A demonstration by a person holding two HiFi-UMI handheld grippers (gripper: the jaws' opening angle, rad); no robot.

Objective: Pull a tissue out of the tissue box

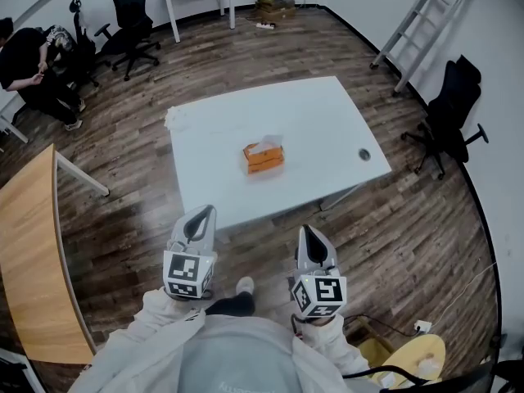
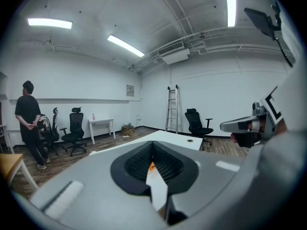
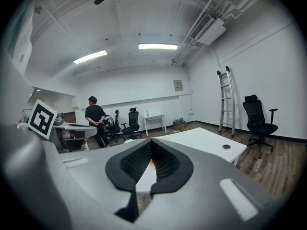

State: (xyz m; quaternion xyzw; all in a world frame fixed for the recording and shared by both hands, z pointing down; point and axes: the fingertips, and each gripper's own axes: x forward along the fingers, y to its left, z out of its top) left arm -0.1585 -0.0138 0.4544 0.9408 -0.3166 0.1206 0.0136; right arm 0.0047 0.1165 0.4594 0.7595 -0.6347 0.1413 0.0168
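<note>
Orange tissue box (image 1: 264, 157) sits mid-frame on the white bench (image 1: 327, 113), well ahead of both grippers. White tissue (image 1: 268, 142) sticks up from its top slot. Likely light, soft, easily torn; pinch the raised tuft. The box looks light and may lift too. Left gripper (image 1: 205, 211) and right gripper (image 1: 306, 231) are closed, empty. Wood floor (image 1: 409, 236), ladder (image 1: 422, 23) upper right.

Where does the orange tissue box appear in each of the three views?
Head view: the tissue box sits at the middle of the white table.
Left gripper view: only an orange sliver of it, low centre.
Right gripper view: also only an orange sliver, low centre.
Shared landmark: the ladder against the wall.
</note>
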